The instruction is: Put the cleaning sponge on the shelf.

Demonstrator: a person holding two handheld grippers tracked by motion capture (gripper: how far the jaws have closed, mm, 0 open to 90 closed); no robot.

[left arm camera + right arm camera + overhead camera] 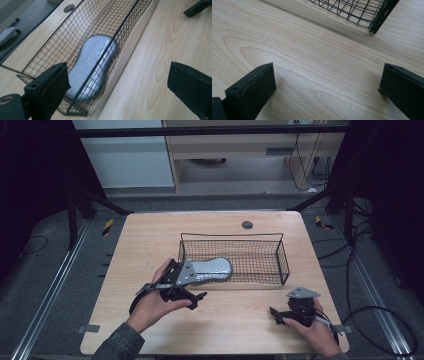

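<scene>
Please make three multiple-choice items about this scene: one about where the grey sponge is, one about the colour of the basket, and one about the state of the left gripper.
1. Where does the grey sponge lie?
A. On the floor
B. Inside the wire basket, at its left end
C. Between the jaws of the right gripper

2. What colour is the wire basket?
A. Black
B. White
C. Red

3. How is the left gripper?
A. Shut on the sponge
B. Shut on the basket rim
C. Open, holding nothing

Answers:
1. B, the left gripper view shows the sponge behind the mesh, on the basket's floor.
2. A, its wires are black in all views.
3. C, the left gripper view shows its jaws wide apart, with bare table and the basket's corner between them.
</scene>
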